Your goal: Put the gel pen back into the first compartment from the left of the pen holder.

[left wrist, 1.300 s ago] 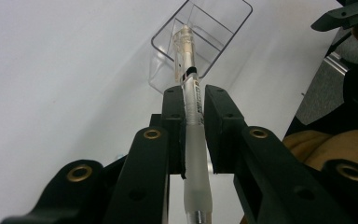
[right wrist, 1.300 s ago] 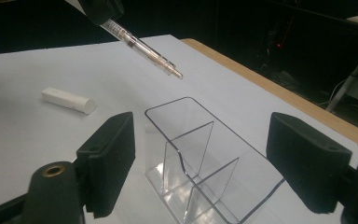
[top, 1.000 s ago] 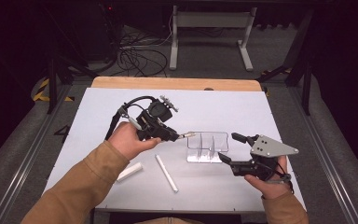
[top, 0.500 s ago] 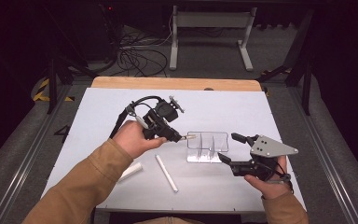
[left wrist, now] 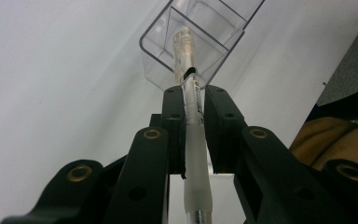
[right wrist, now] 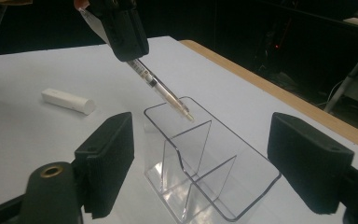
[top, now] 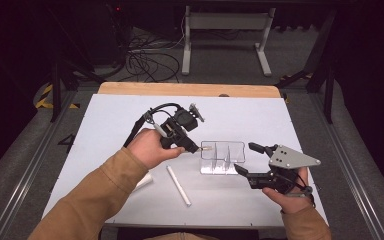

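A white table [top: 290,120] with a wooden far edge [top: 190,89] stands on grey floor [top: 215,55]; beyond lie black cables [top: 147,60] and a grey metal frame [top: 225,22] in darkness.

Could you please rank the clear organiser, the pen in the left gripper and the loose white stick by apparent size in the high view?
1. Clear organiser, largest.
2. White stick, lying on the table.
3. Pen, smallest as seen, though the left gripper hides most of its barrel, so its place against the stick is unsure.

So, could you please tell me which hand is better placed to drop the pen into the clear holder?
Left: the left gripper already clamps the translucent pen, tip over the clear plastic holder.
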Available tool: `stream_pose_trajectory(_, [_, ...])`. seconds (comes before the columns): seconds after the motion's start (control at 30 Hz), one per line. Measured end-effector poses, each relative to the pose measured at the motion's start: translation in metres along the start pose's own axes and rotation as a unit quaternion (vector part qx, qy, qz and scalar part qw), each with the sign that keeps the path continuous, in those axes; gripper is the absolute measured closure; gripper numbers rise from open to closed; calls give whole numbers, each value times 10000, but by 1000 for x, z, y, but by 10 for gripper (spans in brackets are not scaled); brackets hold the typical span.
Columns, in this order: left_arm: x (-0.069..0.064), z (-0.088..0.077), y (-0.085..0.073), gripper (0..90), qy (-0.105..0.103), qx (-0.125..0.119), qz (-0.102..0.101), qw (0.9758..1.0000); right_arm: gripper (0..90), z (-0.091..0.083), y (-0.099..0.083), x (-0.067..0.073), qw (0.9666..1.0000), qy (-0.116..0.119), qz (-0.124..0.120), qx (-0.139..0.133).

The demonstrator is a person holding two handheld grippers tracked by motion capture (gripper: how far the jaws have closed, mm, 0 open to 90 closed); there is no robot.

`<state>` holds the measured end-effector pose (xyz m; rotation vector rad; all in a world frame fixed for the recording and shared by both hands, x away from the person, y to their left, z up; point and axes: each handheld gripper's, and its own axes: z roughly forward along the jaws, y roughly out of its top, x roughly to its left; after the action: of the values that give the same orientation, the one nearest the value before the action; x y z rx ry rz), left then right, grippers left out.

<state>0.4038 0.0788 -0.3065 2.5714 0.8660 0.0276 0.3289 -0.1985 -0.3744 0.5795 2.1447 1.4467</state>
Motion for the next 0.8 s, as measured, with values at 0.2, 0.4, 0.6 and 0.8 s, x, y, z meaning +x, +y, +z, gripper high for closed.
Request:
stream_pose_trajectory(0.2, [-1, 7, 5, 793, 33, 117, -50, 9999, 237, 0, -1, -1, 10000, 21, 4, 12])
stream_pose_trajectory(0.4, [-1, 13, 8, 793, 97, 136, -38, 9999, 236, 0, -1, -1, 10000, 17, -23, 12])
stream_pose_trajectory(0.6, [-1, 12, 10, 757, -73, -90, 49, 9999, 234, 1, -1, -1, 10000, 1, -7, 20])
stream_pose_trajectory(0.8, [-2, -3, -4, 505, -186, -536, 132, 9983, 230, 1, -1, 0, 10000, 7, -19, 15])
